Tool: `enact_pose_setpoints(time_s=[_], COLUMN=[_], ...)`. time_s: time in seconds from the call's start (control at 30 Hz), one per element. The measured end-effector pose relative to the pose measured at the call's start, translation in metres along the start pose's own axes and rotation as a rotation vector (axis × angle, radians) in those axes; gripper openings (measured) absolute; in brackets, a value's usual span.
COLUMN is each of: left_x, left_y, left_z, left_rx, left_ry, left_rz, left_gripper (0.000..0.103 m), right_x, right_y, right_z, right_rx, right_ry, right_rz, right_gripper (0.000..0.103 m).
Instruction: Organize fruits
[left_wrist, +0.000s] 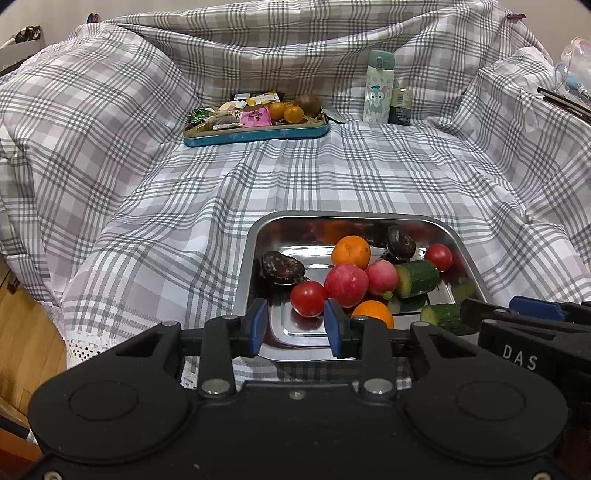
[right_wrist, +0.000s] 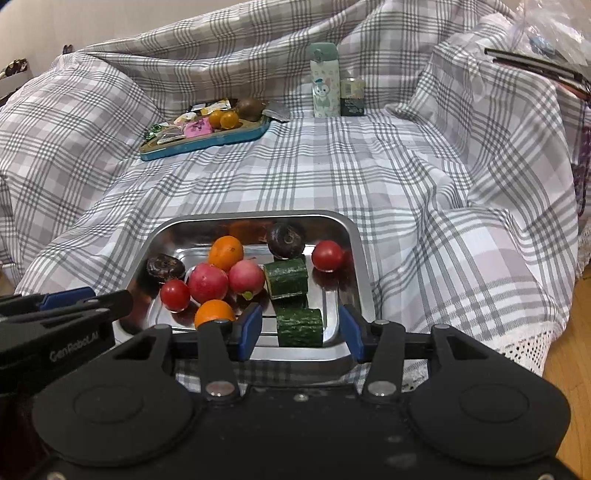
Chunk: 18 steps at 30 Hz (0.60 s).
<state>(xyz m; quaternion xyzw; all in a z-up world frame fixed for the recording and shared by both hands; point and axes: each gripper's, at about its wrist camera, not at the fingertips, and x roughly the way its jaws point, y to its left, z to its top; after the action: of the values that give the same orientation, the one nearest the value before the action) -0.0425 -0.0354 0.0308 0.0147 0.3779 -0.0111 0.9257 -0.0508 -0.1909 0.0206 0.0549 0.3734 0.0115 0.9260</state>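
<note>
A steel tray (left_wrist: 255, 236) (right_wrist: 354, 236) on the checked cloth holds oranges (left_wrist: 351, 252) (right_wrist: 226, 252), red tomatoes (left_wrist: 308, 298) (right_wrist: 326, 255), pink radishes (left_wrist: 346, 285) (right_wrist: 208, 283), cucumber pieces (left_wrist: 417, 277) (right_wrist: 300, 327) and dark brown fruits (left_wrist: 283, 267) (right_wrist: 286, 236). My left gripper (left_wrist: 295, 326) is open and empty at the tray's near edge, by a tomato. My right gripper (right_wrist: 301, 332) is open, its jaws either side of the near cucumber piece, not touching it.
A blue tray (left_wrist: 258, 137) (right_wrist: 207, 144) at the back holds snack packets, small oranges (left_wrist: 294, 113) and a kiwi (left_wrist: 309, 105). A cartoon bottle (left_wrist: 379, 87) (right_wrist: 325, 81) and a small can (left_wrist: 400, 106) stand right of it. Wooden floor lies beyond the cloth's edges.
</note>
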Motion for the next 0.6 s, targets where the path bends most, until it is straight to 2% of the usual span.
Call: enact_pose_setpoints(time_s=[0.6], left_x=[-0.0018], left_y=[-0.0015], left_z=[-0.0026], left_rx=[0.003], left_ry=[0.004], left_rz=[-0.002], left_gripper=[0.042], right_x=[-0.0028], right_y=[0.0005], right_z=[-0.0044], right_rx=[0.008], right_ry=[-0.006], right_rz=[-0.012], right_gripper=[0.053])
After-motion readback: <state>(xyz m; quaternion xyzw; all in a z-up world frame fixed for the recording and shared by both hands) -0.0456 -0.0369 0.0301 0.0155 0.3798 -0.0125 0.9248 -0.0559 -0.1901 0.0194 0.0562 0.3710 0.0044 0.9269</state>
